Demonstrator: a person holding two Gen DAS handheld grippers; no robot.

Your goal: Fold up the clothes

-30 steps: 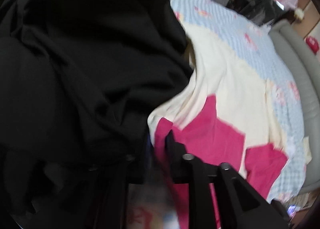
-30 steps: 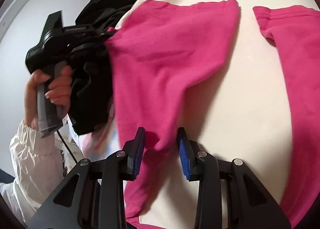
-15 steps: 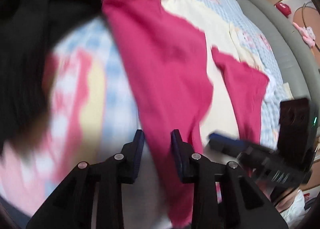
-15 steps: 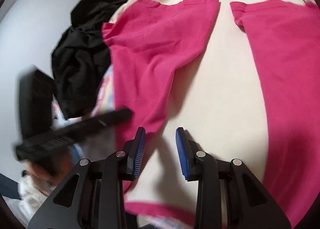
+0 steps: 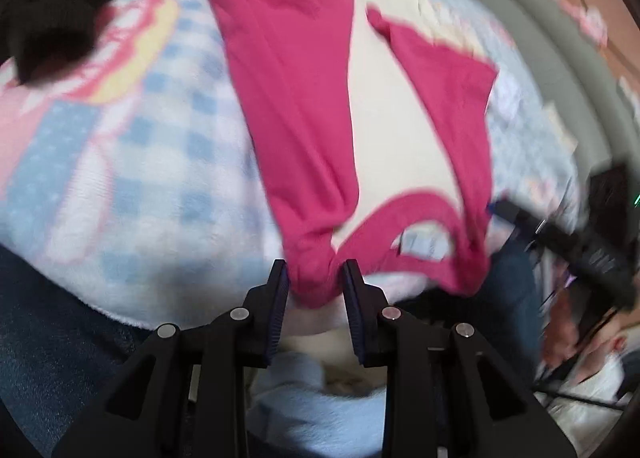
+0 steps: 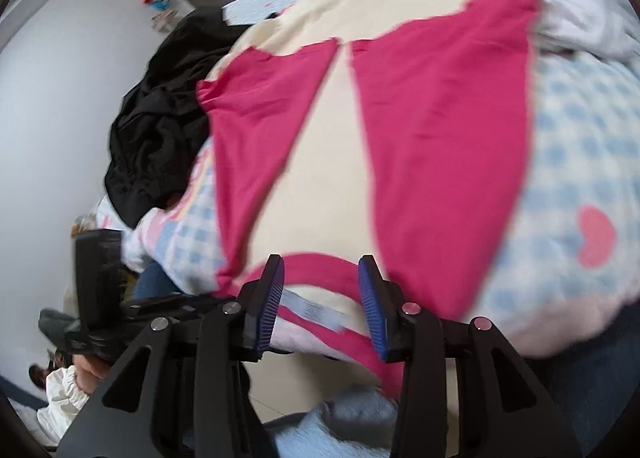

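Note:
A cream shirt [image 5: 388, 130] with pink sleeves and a pink collar [image 6: 320, 262] lies spread on the bed, its neck and white label [image 6: 316, 310] at the near edge. The left gripper [image 5: 314, 270] is at the near end of the left pink sleeve [image 5: 288, 98]. A bunch of that pink cloth sits between its fingers, and no squeeze shows. The right gripper [image 6: 322, 270] hangs over the collar with its jaws opening; collar and label lie between the blue pads [image 6: 370, 298] untouched. Each gripper shows blurred in the other's view.
A heap of black clothes [image 6: 160, 118] lies at the far left of the blue checked blanket [image 6: 568, 162]. A grey padded frame [image 5: 540, 38] runs along the bed's far side. A person's hand and white sleeve [image 6: 64, 382] are low on the left, with jeans [image 5: 40, 338] near the bed edge.
The left gripper swept away from the black heap across the blanket to the shirt's near shoulder. The right gripper slid from the pink sleeve to the collar and its jaws widened.

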